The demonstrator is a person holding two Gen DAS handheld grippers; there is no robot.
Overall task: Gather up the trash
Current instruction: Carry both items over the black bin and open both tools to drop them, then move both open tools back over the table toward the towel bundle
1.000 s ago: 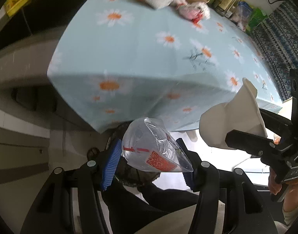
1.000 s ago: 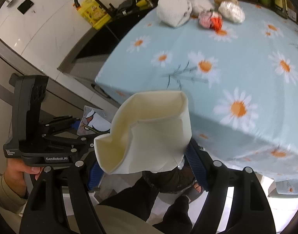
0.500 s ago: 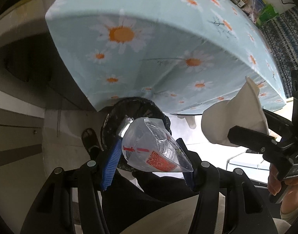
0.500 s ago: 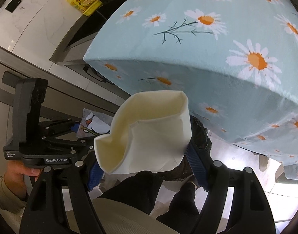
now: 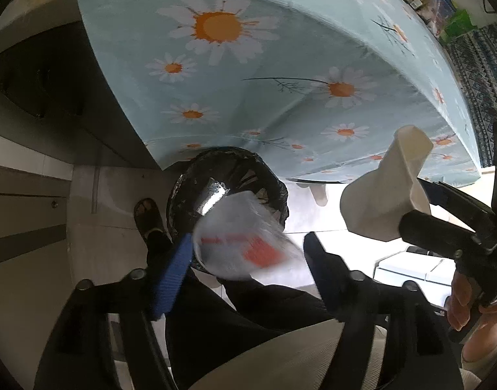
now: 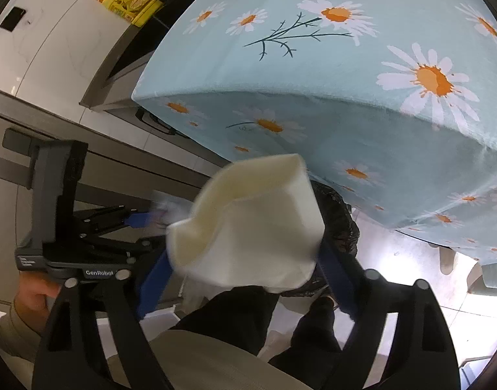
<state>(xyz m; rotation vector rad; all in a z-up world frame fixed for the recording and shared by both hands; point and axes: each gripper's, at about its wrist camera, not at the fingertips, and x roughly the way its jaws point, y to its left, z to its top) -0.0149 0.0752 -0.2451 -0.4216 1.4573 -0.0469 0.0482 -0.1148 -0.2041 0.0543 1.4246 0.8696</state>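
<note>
The left gripper (image 5: 248, 253) has its jaws spread; a clear, crinkled plastic cup (image 5: 245, 243) with blurred red print sits between them, above the bin (image 5: 228, 175) lined with glossy black film. The right gripper (image 6: 245, 256) pinches a creased cream paper cup (image 6: 251, 224). "GenRobot" is readable on the left tool.

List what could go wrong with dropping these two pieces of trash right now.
The clear plastic cup, blurred between the left gripper fingers, sits over the near rim of the black-lined bin, so it could clip the edge and land on the floor.

The crumpled paper cup in the right gripper hides most of the bin, and the tablecloth overhangs it; a blind release may miss.
</note>
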